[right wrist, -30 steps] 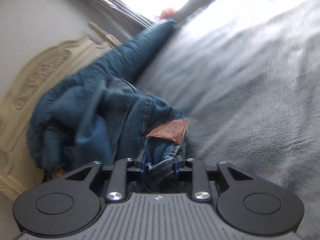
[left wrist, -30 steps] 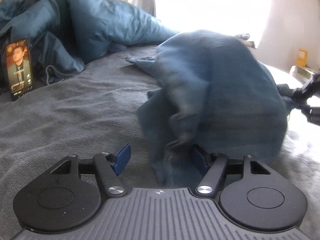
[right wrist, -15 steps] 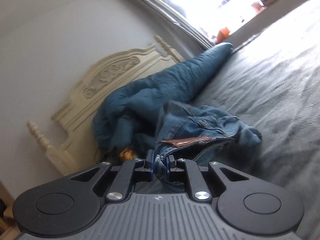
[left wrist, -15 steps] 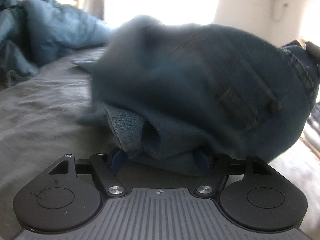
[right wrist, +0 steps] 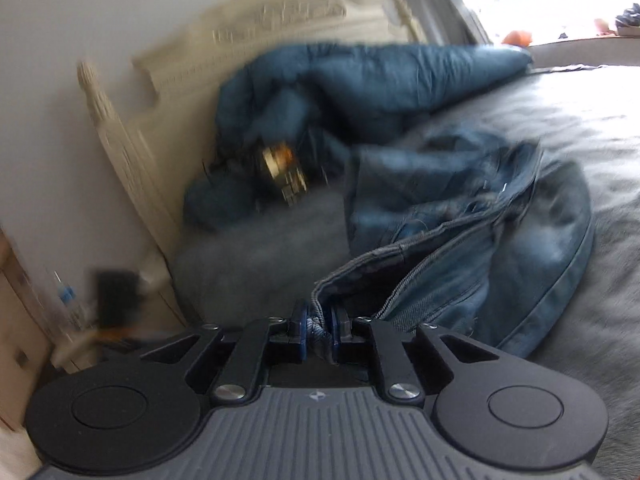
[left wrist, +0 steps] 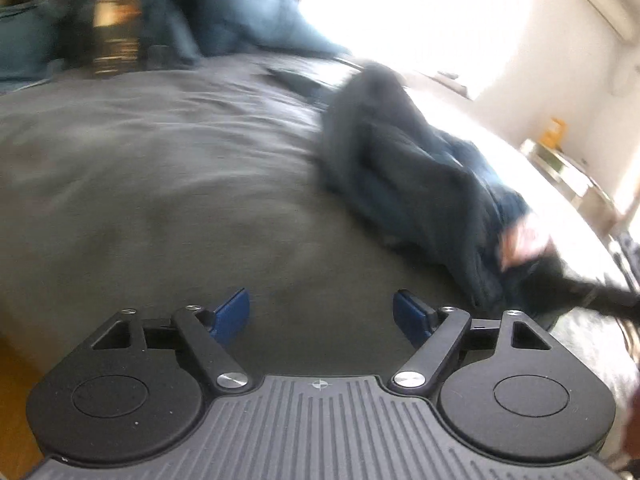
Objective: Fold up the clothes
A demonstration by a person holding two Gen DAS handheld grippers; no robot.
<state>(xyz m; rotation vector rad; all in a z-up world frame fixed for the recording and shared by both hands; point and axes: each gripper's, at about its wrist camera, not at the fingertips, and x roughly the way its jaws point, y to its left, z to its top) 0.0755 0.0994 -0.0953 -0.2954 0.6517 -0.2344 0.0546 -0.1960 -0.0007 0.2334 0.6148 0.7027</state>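
Left gripper [left wrist: 322,312]: jaws wide and opening, nothing btwn them, only bare grey bed [left wrist: 168,184] cover ahead. Jeans [left wrist: 404,176] lie in a bunched heap on the bed, up and to the right of the left jaws, well apart from them; view blurred w/ motion. Right gripper [right wrist: 320,330]: jaws narrow, clamped on a bunched bit of the jeans [right wrist: 472,236] at the waistband edge; denim hem runs up and right from the pads, rest of the garment sprawls on the bed just ahead and right of the jaws. Behind the jeans, a blue duvet [right wrist: 360,80] is piled against a cream carved headboard [right wrist: 248,32]. A phone [right wrist: 282,170] w/ a lit screen leans in the duvet folds, blurred.
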